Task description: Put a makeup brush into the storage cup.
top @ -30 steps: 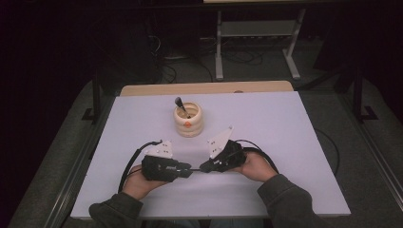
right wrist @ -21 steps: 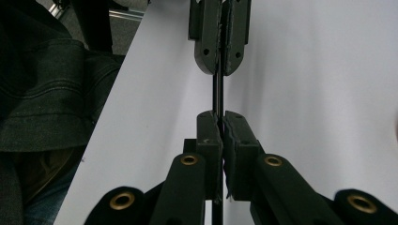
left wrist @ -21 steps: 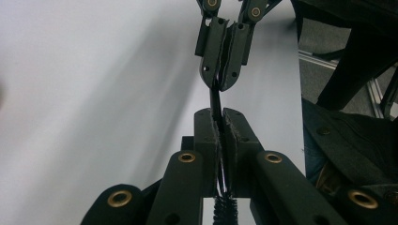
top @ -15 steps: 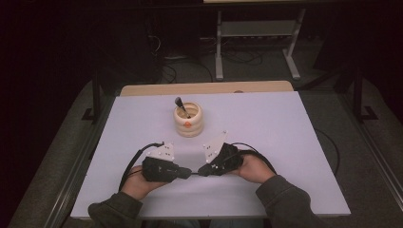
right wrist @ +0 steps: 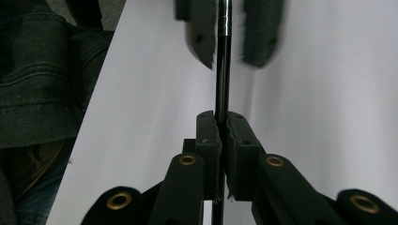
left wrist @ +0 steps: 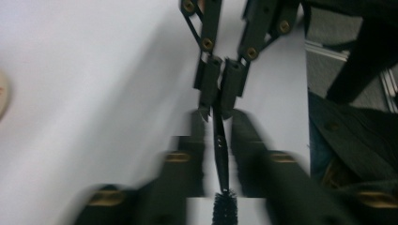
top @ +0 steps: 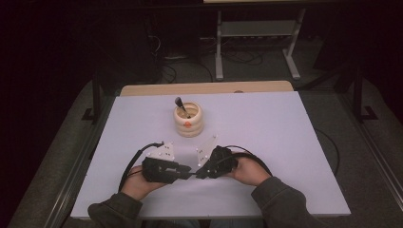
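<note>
A thin black brush [left wrist: 220, 154] with a bristled tip [left wrist: 224, 211] runs between the two grippers, which face each other tip to tip near the table's front. My right gripper [right wrist: 220, 117] is shut on the brush's handle [right wrist: 223, 70]. My left gripper [left wrist: 218, 117] has its jaws apart on either side of the brush, blurred by motion. In the high view the left gripper [top: 187, 173] and right gripper [top: 198, 173] meet, each held in a hand.
A cream ribbed holder [top: 188, 124] stands at the middle of the white table [top: 285, 142], with another dark-handled tool [top: 180, 104] sticking out of it. A dark sleeve and lap lie along the table's near edge.
The right gripper has shifted slightly left and nearer, closing on the left gripper's tips. The left hand has hardly moved.
</note>
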Tool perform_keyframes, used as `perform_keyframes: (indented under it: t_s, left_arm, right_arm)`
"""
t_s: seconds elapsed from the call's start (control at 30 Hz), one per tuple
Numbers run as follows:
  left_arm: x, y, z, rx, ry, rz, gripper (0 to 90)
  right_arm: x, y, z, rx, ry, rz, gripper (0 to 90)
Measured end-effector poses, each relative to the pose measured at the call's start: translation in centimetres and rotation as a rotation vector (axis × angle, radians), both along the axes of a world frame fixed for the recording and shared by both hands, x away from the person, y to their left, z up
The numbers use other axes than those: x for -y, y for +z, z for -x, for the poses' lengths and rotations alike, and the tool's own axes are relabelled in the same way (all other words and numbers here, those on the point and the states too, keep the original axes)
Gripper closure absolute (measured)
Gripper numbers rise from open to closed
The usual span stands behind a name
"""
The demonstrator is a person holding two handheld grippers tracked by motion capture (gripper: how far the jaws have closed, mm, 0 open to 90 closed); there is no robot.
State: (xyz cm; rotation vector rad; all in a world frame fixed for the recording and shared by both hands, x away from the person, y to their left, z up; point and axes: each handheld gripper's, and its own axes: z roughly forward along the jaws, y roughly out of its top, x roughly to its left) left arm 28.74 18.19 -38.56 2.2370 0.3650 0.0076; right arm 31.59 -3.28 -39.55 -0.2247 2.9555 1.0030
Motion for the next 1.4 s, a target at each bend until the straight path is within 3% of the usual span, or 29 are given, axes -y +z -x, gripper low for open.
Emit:
perform_keyframes:
  t_s: [0.23, 0.47, 0.7, 0.83, 0.97, 1.07, 1.17, 1.4]
  left_arm:
    - [-0.5, 0.1, -0.2, -0.014, 0.028, 0.034, 60.7]
    - [-0.7, 0.2, -0.3, -0.008, 0.033, 0.051, 64.7]
    - [-1.1, 0.4, -0.4, -0.021, 0.038, 0.079, 72.4]
    - [-1.3, 0.5, -0.5, -0.029, 0.028, 0.085, 83.4]
    - [-1.4, 0.6, -0.4, -0.024, 0.026, 0.080, 84.8]
    - [-1.3, 0.6, -0.3, -0.027, 0.024, 0.076, 85.2]
    - [-1.2, 0.6, -0.2, -0.013, 0.030, 0.048, 85.2]
    - [-1.0, 0.7, -0.2, -0.001, 0.026, 0.028, 85.3]
  right_arm:
    - [1.0, -0.1, -0.2, -0.016, -0.057, -0.061, 84.0]
    - [1.4, 0.1, -0.3, -0.024, -0.093, -0.142, 83.9]
    - [1.1, -0.4, -0.3, -0.013, -0.108, -0.137, 83.8]
    - [0.8, -0.6, -0.2, -0.012, -0.103, -0.134, 83.3]
    - [0.5, -0.8, 0.0, -0.001, -0.112, -0.133, 82.1]
    - [0.4, -0.7, 0.0, 0.000, -0.134, -0.119, 73.8]
    - [0.2, -0.4, 0.2, 0.028, -0.145, -0.108, 69.6]
    - [-0.8, 0.5, 0.9, 0.033, -0.132, -0.085, 75.7]
